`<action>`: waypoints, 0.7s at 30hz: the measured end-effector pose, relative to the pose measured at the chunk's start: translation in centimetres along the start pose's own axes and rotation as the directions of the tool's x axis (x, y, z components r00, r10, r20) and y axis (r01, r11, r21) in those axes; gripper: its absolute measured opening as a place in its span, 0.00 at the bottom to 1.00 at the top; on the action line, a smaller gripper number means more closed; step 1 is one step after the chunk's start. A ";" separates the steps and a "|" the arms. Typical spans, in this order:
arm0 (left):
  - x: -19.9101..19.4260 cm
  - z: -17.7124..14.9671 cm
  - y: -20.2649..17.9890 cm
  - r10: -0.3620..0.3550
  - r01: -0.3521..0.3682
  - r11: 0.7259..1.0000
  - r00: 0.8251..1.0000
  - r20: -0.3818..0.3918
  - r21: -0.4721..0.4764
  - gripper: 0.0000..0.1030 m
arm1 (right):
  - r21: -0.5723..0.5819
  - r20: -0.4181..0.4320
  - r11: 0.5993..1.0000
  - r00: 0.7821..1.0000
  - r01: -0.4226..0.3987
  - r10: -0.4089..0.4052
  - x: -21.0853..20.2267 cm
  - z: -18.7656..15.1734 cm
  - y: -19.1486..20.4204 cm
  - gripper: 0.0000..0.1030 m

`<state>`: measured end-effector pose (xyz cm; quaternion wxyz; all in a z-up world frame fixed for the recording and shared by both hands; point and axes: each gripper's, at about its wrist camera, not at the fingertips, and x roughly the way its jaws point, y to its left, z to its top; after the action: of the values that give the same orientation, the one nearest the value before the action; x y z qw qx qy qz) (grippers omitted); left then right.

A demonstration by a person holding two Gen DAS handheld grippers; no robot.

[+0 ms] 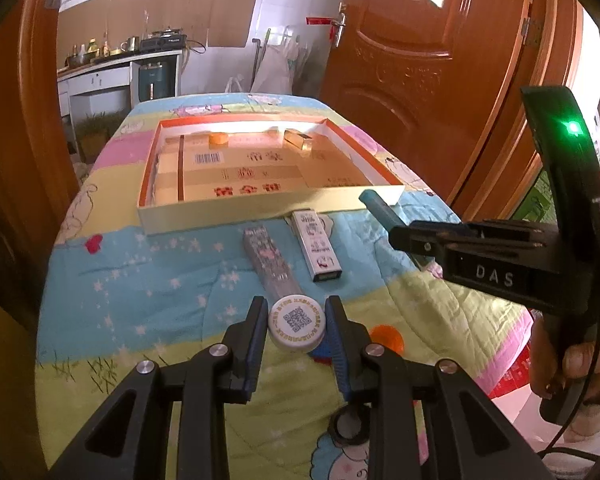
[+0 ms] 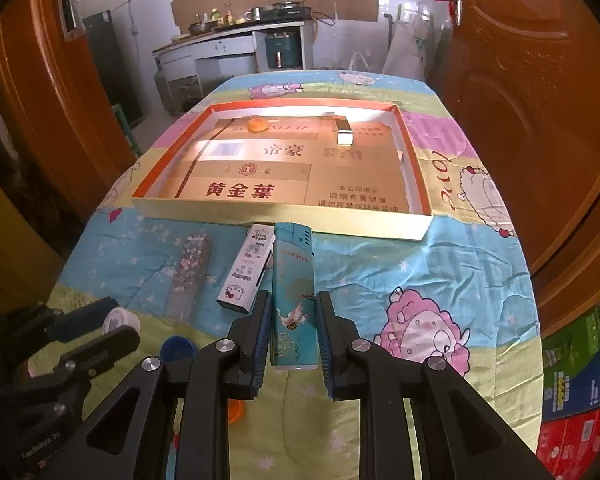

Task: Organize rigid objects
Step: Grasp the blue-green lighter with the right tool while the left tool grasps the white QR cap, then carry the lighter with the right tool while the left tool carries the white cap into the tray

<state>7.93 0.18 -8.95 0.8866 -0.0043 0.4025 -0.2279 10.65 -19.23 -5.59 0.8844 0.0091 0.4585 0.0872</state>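
Note:
My left gripper (image 1: 296, 308) is shut on a white bottle cap (image 1: 297, 327) with a QR code, held just above the quilt. My right gripper (image 2: 291, 304) is shut on a teal lighter (image 2: 293, 300) with a crane picture; its tip also shows in the left wrist view (image 1: 374, 202). A white cartoon lighter (image 1: 317, 246) (image 2: 246, 270) and a floral patterned lighter (image 1: 270, 264) (image 2: 190, 272) lie on the quilt before the shallow orange-rimmed box (image 1: 260, 210) (image 2: 280, 218). The box holds an orange cap (image 1: 218, 139) (image 2: 258, 124) and a gold lighter (image 1: 299, 140) (image 2: 343, 128).
An orange cap (image 1: 388, 338) (image 2: 236, 410) and a blue cap (image 2: 176, 350) lie on the quilt under the grippers, and a black ring (image 1: 350, 426). Wooden doors (image 1: 420, 60) stand right of the table. Stacked cartons (image 2: 580, 380) stand at the right.

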 end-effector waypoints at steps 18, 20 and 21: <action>1.7 4.3 2.1 0.038 -0.038 0.999 0.999 0.026 -0.018 0.29 | -0.011 -0.001 1.000 1.000 -0.016 0.016 1.8 2.8 0.1 0.22; 2.0 4.9 2.6 0.044 -0.043 0.999 0.999 0.027 -0.033 0.29 | -0.013 -0.002 1.000 1.000 -0.018 0.018 2.0 3.2 0.0 0.22; 2.1 5.3 3.0 0.047 -0.045 0.998 0.998 0.031 -0.047 0.29 | -0.015 -0.002 1.000 1.000 -0.021 0.021 2.2 3.6 0.0 0.22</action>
<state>14.14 1.07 -7.48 0.8977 -0.0191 0.3932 -0.1980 14.81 -18.65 -5.31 0.8830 0.0073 0.4585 0.0998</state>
